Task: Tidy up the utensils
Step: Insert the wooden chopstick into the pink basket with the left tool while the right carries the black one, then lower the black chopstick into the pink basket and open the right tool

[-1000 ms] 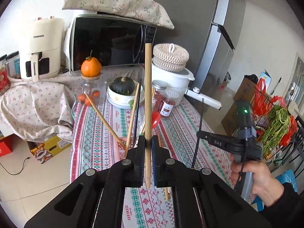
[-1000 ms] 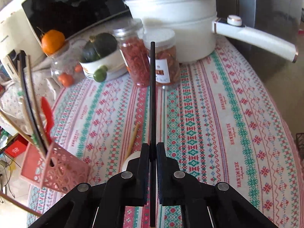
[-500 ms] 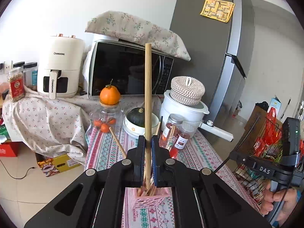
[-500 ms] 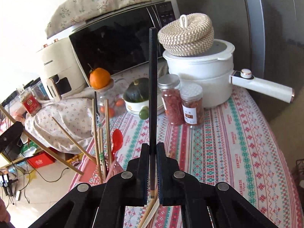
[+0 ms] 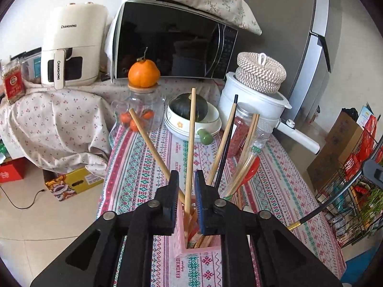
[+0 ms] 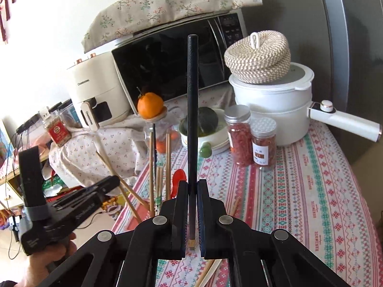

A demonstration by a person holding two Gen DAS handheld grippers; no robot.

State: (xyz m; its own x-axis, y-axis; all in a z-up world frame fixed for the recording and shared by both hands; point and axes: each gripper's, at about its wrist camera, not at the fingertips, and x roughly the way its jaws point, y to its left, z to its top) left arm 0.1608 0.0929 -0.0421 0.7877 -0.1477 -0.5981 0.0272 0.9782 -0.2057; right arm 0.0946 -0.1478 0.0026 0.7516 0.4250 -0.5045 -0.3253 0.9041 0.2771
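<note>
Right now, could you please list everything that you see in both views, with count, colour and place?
wooden chopstick: one, tan, between opening left tongs, in holder
holder: one, pink, table's near edge
black chopstick: one, upright in right tongs
red spoon: one, in holder
spice jars: two, red contents, beside pot
pot: one, white, woven basket on top
microwave: one, black, behind
left tongs: black
right tongs: black

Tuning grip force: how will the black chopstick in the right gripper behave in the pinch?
The black chopstick stands straight above the right gripper, so it is probably stiff. It looks thin and smooth, held near one end: likely light, but apt to pivot or slip.
</note>
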